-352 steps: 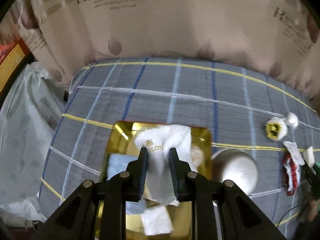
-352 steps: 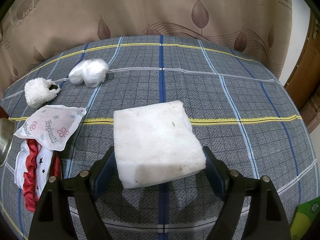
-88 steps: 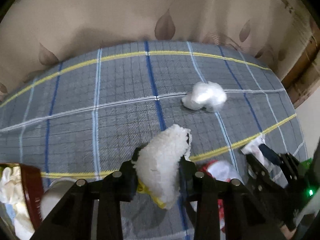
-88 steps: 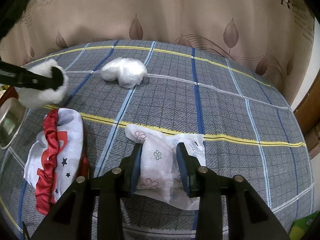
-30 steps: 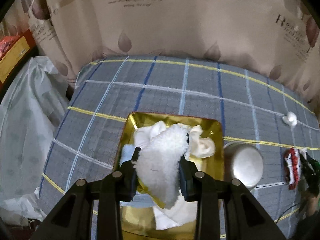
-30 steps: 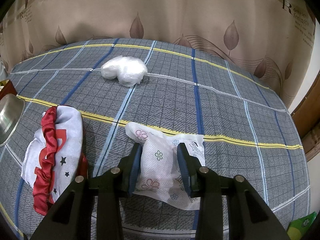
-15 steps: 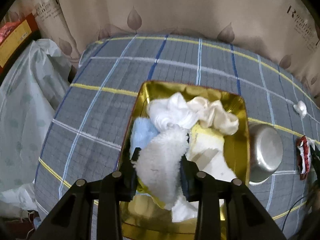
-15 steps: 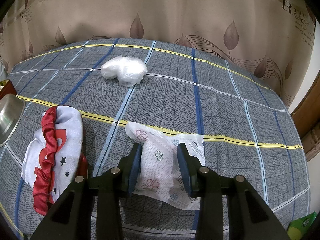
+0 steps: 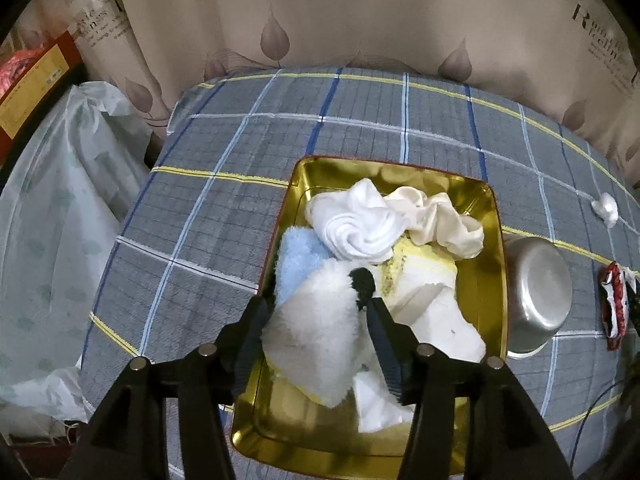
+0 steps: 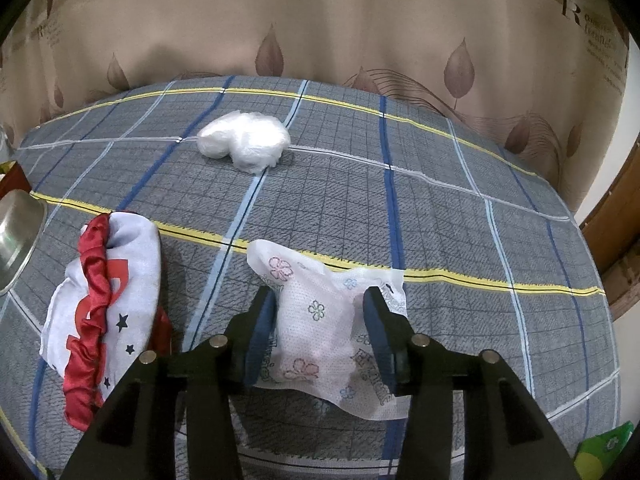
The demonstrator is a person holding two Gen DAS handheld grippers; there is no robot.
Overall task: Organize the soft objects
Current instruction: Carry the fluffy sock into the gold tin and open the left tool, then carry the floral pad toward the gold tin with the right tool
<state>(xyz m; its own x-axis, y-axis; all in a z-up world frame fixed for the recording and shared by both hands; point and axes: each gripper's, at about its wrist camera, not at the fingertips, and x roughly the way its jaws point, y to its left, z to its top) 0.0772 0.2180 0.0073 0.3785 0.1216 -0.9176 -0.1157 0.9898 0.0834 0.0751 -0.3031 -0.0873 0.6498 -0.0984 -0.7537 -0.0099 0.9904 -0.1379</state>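
Observation:
My left gripper [image 9: 318, 320] hovers over the gold tray [image 9: 280, 432], and its jaws are opening. A fluffy white piece [image 9: 316, 336] sits between them on the pile, free of the pads. The tray holds a blue towel [image 9: 296, 260], a rolled white cloth [image 9: 356, 228] and a cream cloth [image 9: 440, 220]. My right gripper [image 10: 320, 308] is low over the plaid tablecloth. Its jaws are opening either side of a white floral pouch [image 10: 320, 320] that lies on the cloth.
An upturned metal bowl [image 9: 532, 292] stands right of the tray. A red and white cloth [image 10: 100, 300] lies left of the pouch, and a white plastic wad [image 10: 244, 144] lies farther back. Curtains hang behind the table. A plastic bag [image 9: 48, 220] sits past the left edge.
The left gripper's jaws have spread wide and let go of the fluffy white piece over the tray. The right gripper's jaws have widened a little around the floral pouch; that hand stayed put.

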